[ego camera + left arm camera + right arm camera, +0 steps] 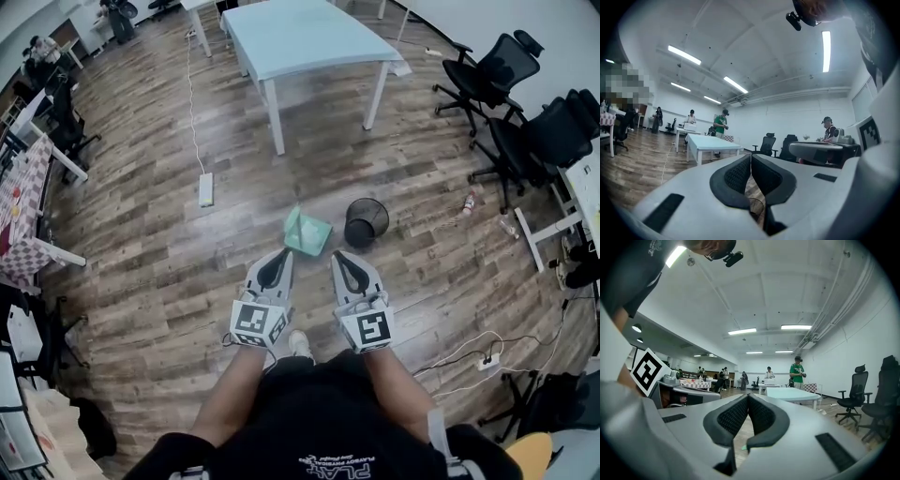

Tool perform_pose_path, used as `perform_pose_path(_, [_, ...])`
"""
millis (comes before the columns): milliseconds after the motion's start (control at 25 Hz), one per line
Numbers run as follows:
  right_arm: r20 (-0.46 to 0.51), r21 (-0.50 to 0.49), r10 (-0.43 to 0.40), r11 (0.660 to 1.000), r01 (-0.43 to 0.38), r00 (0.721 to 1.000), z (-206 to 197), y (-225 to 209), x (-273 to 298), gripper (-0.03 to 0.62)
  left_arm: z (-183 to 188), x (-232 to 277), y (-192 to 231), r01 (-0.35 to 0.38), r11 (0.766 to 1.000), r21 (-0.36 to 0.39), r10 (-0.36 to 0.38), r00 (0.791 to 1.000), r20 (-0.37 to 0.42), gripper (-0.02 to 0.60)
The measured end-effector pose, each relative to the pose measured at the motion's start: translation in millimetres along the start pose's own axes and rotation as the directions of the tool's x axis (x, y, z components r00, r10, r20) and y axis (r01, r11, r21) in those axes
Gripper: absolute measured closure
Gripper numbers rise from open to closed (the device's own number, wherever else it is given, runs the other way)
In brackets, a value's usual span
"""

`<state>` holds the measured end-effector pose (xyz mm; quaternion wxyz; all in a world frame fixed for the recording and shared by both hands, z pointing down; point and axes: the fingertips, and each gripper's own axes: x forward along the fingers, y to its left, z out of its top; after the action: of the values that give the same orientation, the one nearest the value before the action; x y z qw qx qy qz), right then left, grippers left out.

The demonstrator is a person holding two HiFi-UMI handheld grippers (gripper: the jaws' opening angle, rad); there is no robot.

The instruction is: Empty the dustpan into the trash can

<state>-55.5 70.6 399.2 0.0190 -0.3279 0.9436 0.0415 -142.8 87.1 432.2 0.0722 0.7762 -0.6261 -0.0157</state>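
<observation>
- approach step: the left gripper (pixel 283 253) and right gripper (pixel 338 255) are held level above the wood floor (pixel 159 281), each pair of jaws pressed together and holding nothing.
- the green dustpan (pixel 307 232) lies on the floor just beyond them, with the black mesh trash can (pixel 367 221) just to its right.
- the next move likely calls for reaching farther, parting the jaws and gripping the dustpan.

Bare floor (pixel 169 281) lies open between the left tool (pixel 284 251), the right tool (pixel 339 253) and the dustpan (pixel 307 232) and trash can (pixel 366 222), which stand just beside each other. Beyond them stand the legs of the table (pixel 300 37). A power strip (pixel 205 189) with its cable (pixel 191 103) lies to the left. Office chairs (pixel 487 70) and bottles (pixel 468 202) crowd the right.
</observation>
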Motion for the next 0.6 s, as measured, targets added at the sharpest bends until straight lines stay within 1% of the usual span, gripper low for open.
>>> perform_pose_path(280, [-0.007,-0.011,0.007,1.000,-0.007,1.000,-3,-8,34,0.569,-2,24,27,-0.002,1.000,-0.018,0.002,1.000,-0.003,0.558])
perform_pose_path(400, [-0.011,-0.001,0.023,1.000,-0.023,1.000,-7,-20,49,0.569,-3,43,31,-0.010,1.000,-0.022,0.010,1.000,-0.009,0.558])
perform_pose_path(600, [-0.011,0.002,0.068,0.998,-0.068,0.998,-15,-47,76,0.569,-6,78,38,-0.033,0.999,-0.007,0.033,0.999,-0.031,0.558])
